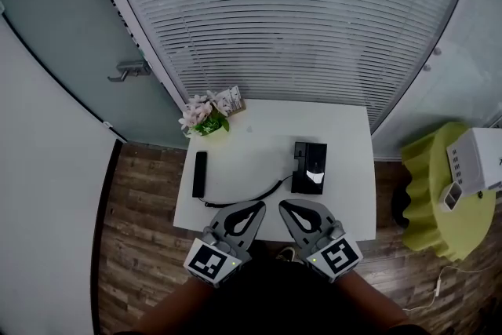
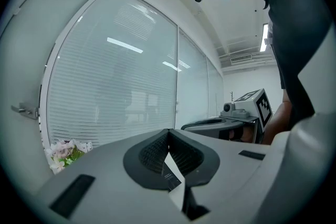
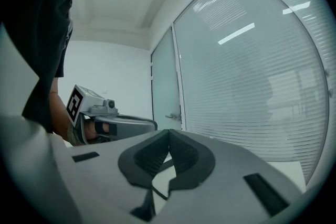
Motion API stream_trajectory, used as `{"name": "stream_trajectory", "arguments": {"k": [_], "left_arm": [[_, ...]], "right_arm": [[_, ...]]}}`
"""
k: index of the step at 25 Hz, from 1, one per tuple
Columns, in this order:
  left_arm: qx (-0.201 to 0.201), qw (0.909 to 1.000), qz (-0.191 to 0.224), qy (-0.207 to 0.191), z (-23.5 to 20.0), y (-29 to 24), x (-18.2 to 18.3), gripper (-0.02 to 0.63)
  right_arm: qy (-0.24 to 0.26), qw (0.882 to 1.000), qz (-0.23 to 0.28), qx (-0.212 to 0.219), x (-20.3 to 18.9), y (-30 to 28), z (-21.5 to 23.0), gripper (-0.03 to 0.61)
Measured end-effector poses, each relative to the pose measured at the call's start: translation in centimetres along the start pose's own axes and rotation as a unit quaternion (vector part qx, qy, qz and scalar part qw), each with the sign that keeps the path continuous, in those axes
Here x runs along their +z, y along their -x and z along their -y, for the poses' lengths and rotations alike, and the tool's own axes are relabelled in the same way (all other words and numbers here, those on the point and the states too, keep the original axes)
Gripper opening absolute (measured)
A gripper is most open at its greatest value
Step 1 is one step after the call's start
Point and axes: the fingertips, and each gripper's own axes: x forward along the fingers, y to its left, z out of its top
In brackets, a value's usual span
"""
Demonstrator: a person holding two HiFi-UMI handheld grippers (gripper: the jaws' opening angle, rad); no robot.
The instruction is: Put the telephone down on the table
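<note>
The telephone handset (image 1: pixel 200 173) lies flat on the white table (image 1: pixel 259 129), well left of its base (image 1: pixel 309 167), with a dark cord (image 1: pixel 249 196) joining them. At the table's near edge, the left hand-held gripper (image 1: pixel 257 205) and the right hand-held gripper (image 1: pixel 285 206) are both pressed together and empty.

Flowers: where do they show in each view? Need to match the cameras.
Head view: flowers on the far left corner of the table.
Left gripper view: flowers low, near the left edge.
Right gripper view: not in it.
Shared landmark: door handle, seen in all three.
</note>
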Motion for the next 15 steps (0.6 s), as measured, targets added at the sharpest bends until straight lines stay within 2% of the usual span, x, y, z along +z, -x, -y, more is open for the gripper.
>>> {"name": "stream_trajectory", "arguments": {"k": [15], "left_arm": [[-0.003,0.9999,0.005,-0.009,1.1,-0.9,0.9,0.009]], "right_arm": [[0.01,1.0,0.008,-0.014,1.1,1.2,0.7,0.021]]}}
